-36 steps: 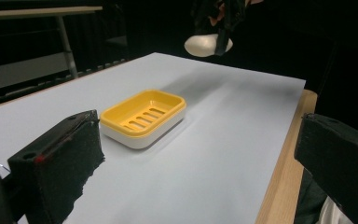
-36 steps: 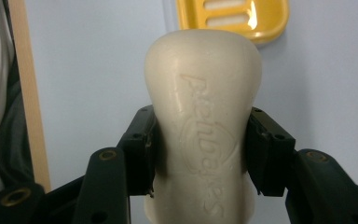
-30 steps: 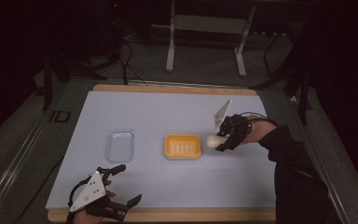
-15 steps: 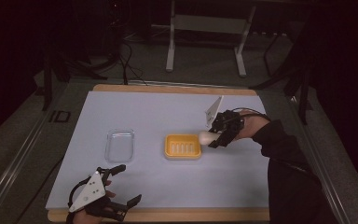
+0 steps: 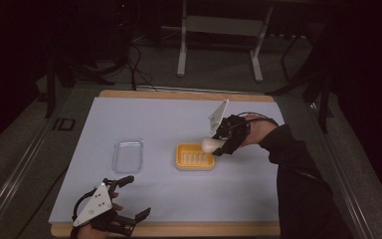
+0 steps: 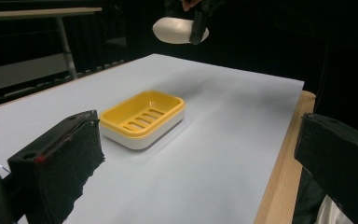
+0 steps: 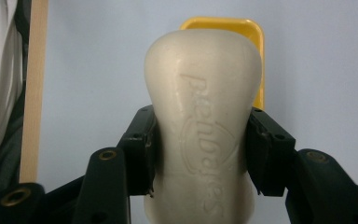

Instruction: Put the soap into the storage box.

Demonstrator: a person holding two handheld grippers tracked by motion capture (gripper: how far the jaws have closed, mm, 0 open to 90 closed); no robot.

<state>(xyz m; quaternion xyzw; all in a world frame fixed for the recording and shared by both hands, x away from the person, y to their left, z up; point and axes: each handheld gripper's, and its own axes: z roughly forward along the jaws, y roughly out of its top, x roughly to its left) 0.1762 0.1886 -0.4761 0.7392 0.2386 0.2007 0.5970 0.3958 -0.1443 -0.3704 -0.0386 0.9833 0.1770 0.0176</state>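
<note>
Right, L to R. Left gripper (image 5: pixel 129 199) rests at the near table edge w/ jaws spread wide, nothing between them, so it's out of this step. Ahead of it sits a clear lid (image 5: pixel 128 155); the yellow soap dish (image 5: pixel 195 156) is further right. Right gripper (image 5: pixel 219 144) clamps the soap bar (image 5: pixel 210 144) at its waist, bar poking out past the fingertips, just above the dish's right rim. Best approach, imo: bring the bar over the slotted floor, level it, lower till it seats, then release. Bar is cream, rounded, w/ embossed lettering; prob slippery, so no extra squeeze.
</note>
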